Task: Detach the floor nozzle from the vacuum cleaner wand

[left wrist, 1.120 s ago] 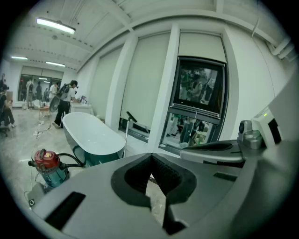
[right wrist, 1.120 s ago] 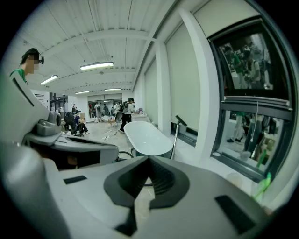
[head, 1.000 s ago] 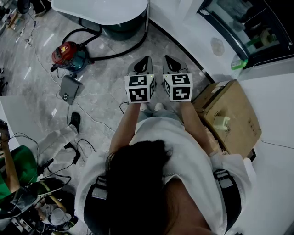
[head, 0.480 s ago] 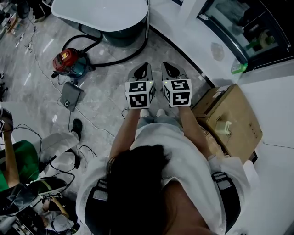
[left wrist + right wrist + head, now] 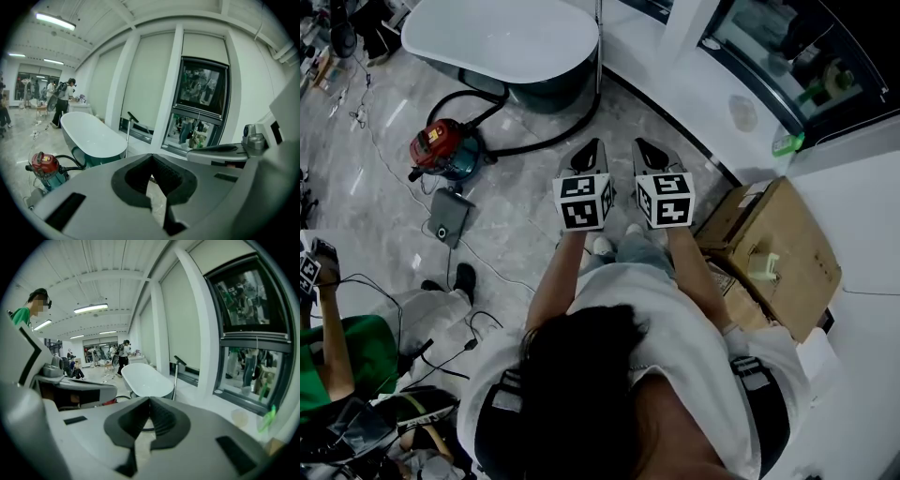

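Observation:
A red and teal canister vacuum (image 5: 441, 146) (image 5: 44, 167) stands on the grey floor, ahead and to the left. Its black hose (image 5: 546, 141) curves right to a thin chrome tube (image 5: 600, 42) (image 5: 127, 136) standing upright at the end of the white bathtub (image 5: 502, 37). A flat grey piece (image 5: 448, 215) lies on the floor just below the vacuum; I cannot tell whether it is the nozzle. My left gripper (image 5: 591, 150) (image 5: 151, 157) and right gripper (image 5: 649, 150) (image 5: 149, 400) are held side by side at chest height, both shut and empty, far from the vacuum.
A cardboard box (image 5: 778, 246) stands at the right by the white window ledge (image 5: 712, 94). Thin cables (image 5: 478, 258) trail over the floor to the left. A person in green (image 5: 337, 352) sits at the lower left with gear around them.
I have stepped forward: the vacuum, tub and box have slid lower in the head view. Both grippers travel along with me, side by side and still shut.

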Motion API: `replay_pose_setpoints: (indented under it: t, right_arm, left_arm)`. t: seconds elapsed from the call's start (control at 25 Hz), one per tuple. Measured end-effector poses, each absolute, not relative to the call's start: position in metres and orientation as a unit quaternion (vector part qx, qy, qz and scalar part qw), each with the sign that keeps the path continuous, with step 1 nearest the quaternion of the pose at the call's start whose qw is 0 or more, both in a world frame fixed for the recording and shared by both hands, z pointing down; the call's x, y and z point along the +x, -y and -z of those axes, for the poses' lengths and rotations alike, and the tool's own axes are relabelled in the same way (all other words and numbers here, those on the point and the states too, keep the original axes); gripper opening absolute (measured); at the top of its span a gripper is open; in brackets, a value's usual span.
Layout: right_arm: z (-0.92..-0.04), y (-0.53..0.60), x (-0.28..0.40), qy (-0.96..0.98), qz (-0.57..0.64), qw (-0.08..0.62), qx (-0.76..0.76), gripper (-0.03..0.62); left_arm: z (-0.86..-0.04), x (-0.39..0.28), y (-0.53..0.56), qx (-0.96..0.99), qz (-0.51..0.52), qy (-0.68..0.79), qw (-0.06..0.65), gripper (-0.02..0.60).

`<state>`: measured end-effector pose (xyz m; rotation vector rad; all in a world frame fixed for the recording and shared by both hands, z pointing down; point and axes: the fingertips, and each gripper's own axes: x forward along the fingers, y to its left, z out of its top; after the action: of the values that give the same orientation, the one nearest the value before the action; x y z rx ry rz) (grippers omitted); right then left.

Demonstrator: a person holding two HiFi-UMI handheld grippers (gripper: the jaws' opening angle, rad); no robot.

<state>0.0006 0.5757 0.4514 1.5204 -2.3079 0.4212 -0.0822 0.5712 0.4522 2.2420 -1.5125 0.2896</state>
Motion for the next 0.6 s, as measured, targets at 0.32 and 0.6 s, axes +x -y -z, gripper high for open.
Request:
replay_pose_setpoints:
  t: [0.32, 0.6]
  right_arm:
    - [-0.446, -0.553, 0.003, 0.807, -0.157, 0.156, 0.548, 0.015]
    - [-0.451, -0.523, 0.004, 0.813, -0.157, 0.156, 0.538, 0.015]
  left_arm:
    - [-0.452, -0.084, -0.555, 0.811, -0.110, 0.537, 0.207, 0.003]
    - [-0.451, -0.081, -0.526, 0.808, -0.108, 0.542, 0.204, 0.003]
